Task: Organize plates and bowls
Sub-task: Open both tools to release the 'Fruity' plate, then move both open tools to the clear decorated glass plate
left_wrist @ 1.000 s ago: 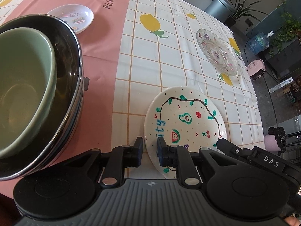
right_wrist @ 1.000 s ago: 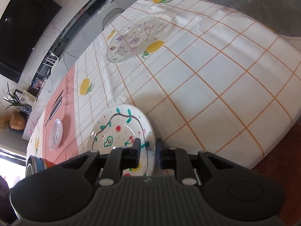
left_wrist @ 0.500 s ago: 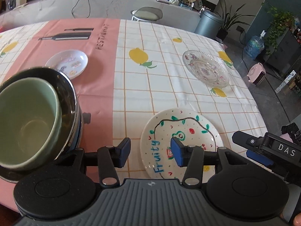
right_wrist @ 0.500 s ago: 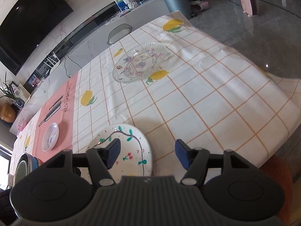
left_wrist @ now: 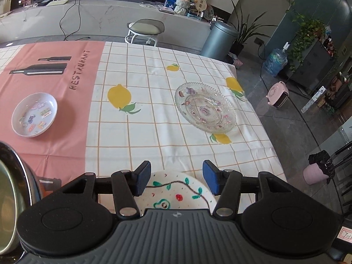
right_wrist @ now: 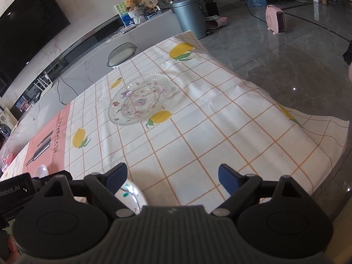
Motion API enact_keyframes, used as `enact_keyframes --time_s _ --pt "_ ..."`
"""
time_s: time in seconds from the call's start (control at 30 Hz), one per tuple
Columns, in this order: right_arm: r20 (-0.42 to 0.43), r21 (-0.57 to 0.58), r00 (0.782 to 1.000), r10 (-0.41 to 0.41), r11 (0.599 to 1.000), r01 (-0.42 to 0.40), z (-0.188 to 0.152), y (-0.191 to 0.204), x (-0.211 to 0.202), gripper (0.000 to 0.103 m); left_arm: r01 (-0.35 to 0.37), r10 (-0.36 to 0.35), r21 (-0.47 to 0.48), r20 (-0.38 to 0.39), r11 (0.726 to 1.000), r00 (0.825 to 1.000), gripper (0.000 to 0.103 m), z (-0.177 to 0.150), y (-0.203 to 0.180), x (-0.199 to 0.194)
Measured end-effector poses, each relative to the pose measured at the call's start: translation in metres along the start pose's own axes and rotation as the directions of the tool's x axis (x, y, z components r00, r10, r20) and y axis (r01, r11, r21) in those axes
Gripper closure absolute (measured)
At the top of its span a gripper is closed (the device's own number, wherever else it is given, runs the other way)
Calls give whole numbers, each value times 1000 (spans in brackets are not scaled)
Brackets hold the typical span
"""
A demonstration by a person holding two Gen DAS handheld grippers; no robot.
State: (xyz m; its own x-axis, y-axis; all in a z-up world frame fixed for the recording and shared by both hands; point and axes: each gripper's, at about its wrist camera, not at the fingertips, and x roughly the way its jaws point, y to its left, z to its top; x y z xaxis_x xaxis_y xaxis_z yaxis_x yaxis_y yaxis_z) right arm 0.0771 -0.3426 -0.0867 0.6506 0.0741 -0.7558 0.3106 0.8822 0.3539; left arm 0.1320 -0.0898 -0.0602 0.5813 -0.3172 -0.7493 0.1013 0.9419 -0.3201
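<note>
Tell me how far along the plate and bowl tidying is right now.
Done: a green bowl sits nested in a steel bowl. In hand: nothing; the left gripper and right gripper are opening, empty, above the white fruit-painted plate. Left: that plate, the clear glass platter and the small white dish lie apart on the tablecloth.

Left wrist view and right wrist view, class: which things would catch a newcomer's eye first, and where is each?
The clear glass plate with purple flowers sits alone toward the far right of the checked tablecloth. A white fruit-painted plate lies at the near edge, just below the left tongs, whose jaws are opening with nothing between them. A small white dish rests on the pink strip.
</note>
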Motion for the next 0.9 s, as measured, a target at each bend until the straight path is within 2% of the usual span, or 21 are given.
enact_keyframes --time_s 0.2,0.33,0.53,0.67,0.77,0.83,0.9 --pt "24 62 1000 4 998 -6 21 -10 12 15 25 -25 -37 -7 999 1000 40 22 -5 20" --pt "41 105 999 18 994 -22 35 -16 25 15 48 -51 -99 -27 994 998 40 34 -2 38" --pt "61 168 997 37 985 -47 52 -25 48 18 2 -9 -169 -43 986 999 41 51 9 67" --pt "64 172 995 75 981 -85 62 -23 67 21 6 -11 -219 -22 976 1000 42 62 14 81" --pt "70 166 992 101 980 -112 67 -21 82 29 24 -32 -237 -27 971 999 42 69 17 95" --pt "70 165 990 119 978 -129 72 -22 92 41 33 -41 -247 -26 968 999 44 72 18 103" --pt "69 163 988 139 975 -148 77 -23 102 42 50 -57 -242 -19 969 998 47 75 18 113"
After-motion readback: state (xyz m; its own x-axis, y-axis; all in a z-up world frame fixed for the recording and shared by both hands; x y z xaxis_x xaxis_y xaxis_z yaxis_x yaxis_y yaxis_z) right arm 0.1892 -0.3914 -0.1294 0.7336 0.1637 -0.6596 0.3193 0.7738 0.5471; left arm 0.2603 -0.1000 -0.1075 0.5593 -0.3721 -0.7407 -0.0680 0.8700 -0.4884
